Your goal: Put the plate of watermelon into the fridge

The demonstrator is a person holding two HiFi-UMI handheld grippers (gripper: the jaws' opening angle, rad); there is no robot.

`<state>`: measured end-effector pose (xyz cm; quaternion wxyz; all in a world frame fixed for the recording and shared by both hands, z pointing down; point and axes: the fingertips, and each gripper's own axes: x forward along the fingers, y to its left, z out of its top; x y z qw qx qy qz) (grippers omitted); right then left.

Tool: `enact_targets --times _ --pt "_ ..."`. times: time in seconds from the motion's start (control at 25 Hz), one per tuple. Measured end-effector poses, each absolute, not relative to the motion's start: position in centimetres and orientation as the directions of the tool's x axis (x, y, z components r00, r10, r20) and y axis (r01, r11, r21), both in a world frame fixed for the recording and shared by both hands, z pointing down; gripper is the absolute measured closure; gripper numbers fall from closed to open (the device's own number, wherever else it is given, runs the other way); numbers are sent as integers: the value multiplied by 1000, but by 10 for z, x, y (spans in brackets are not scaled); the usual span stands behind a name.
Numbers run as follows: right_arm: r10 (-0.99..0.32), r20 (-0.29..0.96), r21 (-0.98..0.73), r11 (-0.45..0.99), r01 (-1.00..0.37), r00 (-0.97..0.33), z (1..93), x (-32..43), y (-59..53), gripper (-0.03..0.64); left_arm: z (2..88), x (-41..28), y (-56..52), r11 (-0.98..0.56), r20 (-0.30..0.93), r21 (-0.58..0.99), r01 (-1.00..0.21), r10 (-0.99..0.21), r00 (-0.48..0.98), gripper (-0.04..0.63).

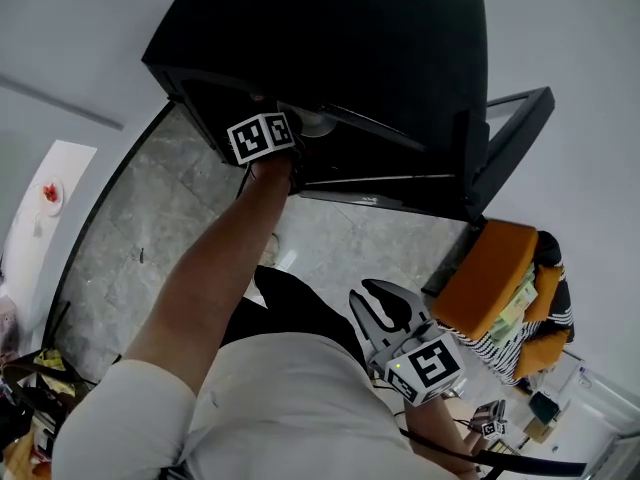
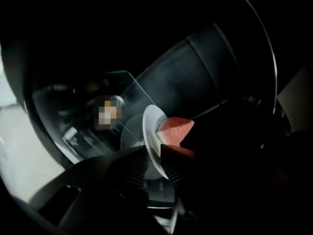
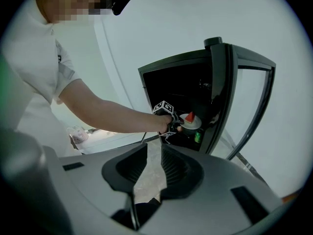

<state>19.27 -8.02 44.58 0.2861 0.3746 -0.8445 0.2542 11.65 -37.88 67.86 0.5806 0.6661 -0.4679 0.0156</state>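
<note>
In the left gripper view a white plate [image 2: 150, 131] carries red watermelon wedges [image 2: 175, 129] inside the dark fridge [image 1: 330, 58]. My left gripper [image 2: 152, 153] reaches into the fridge with the plate's rim between its jaws. The jaws stand a little apart and both ribbed pads show beside the rim. From the right gripper view, the plate [image 3: 193, 123] sits at shelf height just past the left gripper [image 3: 177, 124]. My right gripper [image 3: 154, 148] hangs low by my body, slightly open with nothing in it. The head view shows it [image 1: 385, 298] too.
The fridge door [image 1: 510, 138] stands swung open to the right. A green can [image 3: 198, 137] sits below the plate. A glass shelf [image 2: 122, 89] lies deeper inside. An orange chair [image 1: 495, 273] with a seated person is at lower right. A white table [image 1: 48, 196] stands at far left.
</note>
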Motion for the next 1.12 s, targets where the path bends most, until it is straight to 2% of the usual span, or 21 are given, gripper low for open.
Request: enact_targets --times 0.28,0.4,0.76,1.12 --pt "-476 673 -242 583 -776 -567 449 191 -73 518 683 104 -381 -28 696 499 -866 -582 420 458" --pt "-473 670 -248 584 -773 -572 450 189 -70 518 684 100 -381 -85 721 384 -919 -595 356 428" --pt "-495 651 -247 578 -778 -575 444 186 -69 518 672 88 -369 -86 692 411 -907 -618 373 419" --pt "-535 604 -238 586 -774 -591 426 160 -56 518 625 76 -314 -201 639 459 -865 -602 479 420"
